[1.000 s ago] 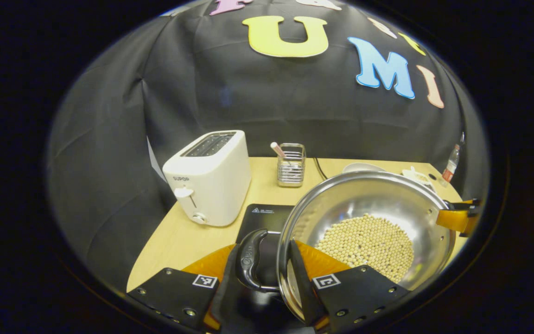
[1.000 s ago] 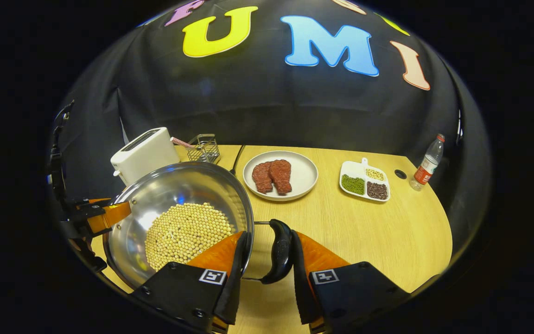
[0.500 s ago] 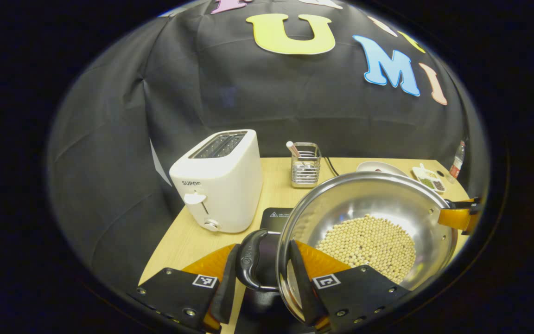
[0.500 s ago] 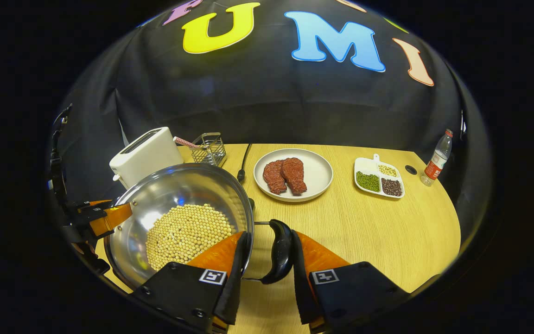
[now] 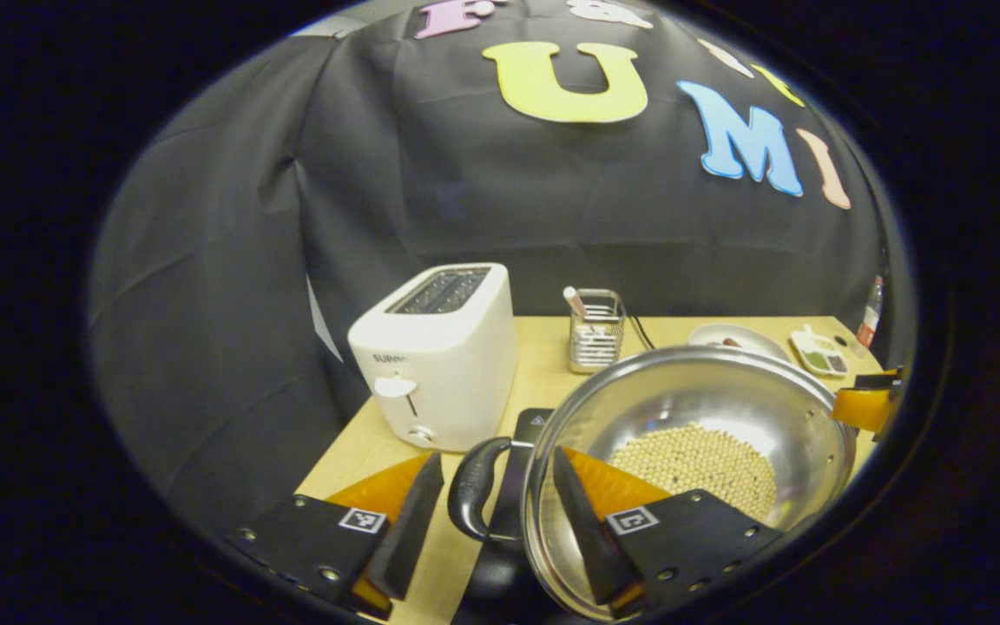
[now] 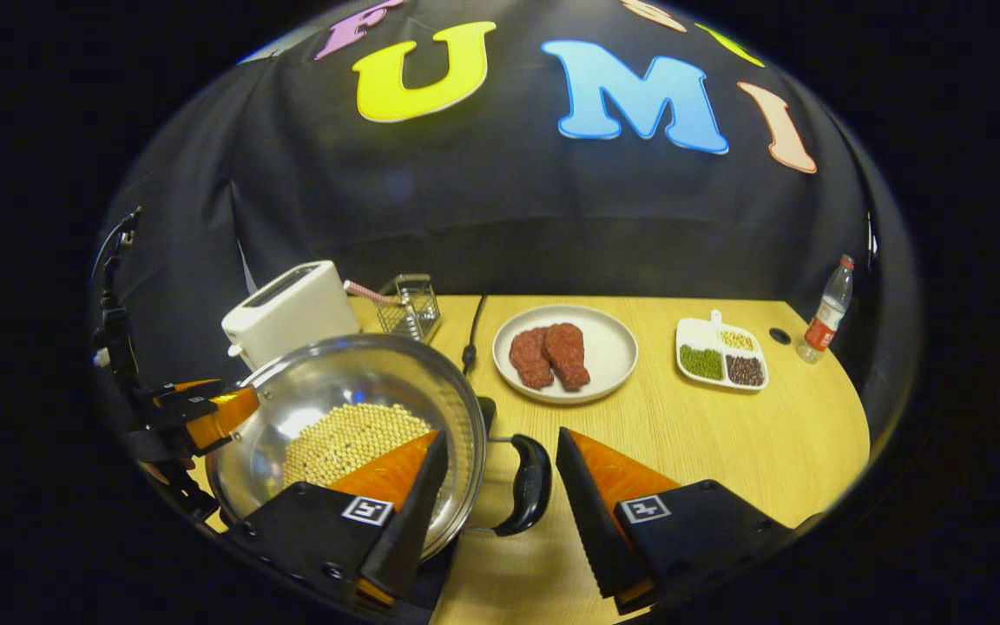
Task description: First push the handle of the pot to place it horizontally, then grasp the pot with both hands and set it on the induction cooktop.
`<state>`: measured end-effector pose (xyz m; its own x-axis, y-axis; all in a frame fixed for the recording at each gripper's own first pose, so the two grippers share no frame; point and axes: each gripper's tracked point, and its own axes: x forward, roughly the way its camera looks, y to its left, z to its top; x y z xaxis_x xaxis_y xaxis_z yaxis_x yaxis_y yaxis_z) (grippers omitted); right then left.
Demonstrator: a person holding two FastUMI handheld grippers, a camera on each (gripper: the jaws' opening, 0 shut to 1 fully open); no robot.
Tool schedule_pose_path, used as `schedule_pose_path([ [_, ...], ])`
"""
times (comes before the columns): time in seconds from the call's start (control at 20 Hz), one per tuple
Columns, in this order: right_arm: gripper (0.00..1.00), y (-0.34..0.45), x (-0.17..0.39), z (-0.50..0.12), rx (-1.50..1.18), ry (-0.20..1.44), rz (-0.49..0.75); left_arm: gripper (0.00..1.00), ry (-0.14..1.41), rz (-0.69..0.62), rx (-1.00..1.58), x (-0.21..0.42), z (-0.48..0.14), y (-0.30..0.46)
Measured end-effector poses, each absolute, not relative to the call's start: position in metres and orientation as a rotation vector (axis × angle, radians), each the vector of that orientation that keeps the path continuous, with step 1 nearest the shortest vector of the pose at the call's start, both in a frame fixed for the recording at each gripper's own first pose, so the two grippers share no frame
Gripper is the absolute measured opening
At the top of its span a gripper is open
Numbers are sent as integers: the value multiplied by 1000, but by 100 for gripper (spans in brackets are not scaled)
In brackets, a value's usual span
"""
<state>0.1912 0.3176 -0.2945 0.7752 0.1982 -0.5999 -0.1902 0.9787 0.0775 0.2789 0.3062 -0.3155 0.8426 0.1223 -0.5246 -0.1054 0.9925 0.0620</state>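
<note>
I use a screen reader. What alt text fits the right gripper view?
The right gripper, open, straddles the black side handle of a steel pot of beans; beyond it, on the wooden table, a plate with meat.

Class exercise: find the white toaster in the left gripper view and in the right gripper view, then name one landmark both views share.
Left gripper view: the toaster stands left of centre, behind the pot.
Right gripper view: it stands upper left, behind the pot's rim.
Shared landmark: the wire basket beside the toaster.
</note>
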Motion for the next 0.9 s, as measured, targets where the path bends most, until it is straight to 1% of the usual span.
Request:
schedule_pose_path([
  [0.05, 89, 313, 194, -280, 9, 605, 208, 89, 518, 129, 41, 278, -298, 305],
  [0.1, 97, 308, 194, -265, 1, 560, 205, 89, 476, 128, 51, 279, -282, 301],
  [0.15, 93, 304, 194, -252, -5, 521, 208, 89, 438, 127, 57, 279, -265, 293],
  [0.2, 93, 298, 192, -241, -12, 490, 211, 88, 407, 124, 61, 278, -251, 285],
  [0.25, 97, 291, 188, -231, -19, 464, 213, 89, 383, 116, 63, 276, -238, 273],
  [0.35, 97, 272, 182, -209, -41, 409, 209, 87, 332, 94, 54, 270, -210, 246],
  [0.45, 98, 255, 172, -186, -43, 355, 213, 86, 281, 76, 48, 263, -182, 219],
  [0.5, 98, 243, 167, -176, -43, 332, 212, 88, 259, 73, 52, 257, -169, 207],
  [0.55, 98, 231, 161, -165, -43, 309, 207, 87, 235, 71, 52, 252, -157, 195],
  [0.9, 97, 137, 108, -105, -69, 179, 175, 87, 100, 61, 9, 187, -64, 109],
])
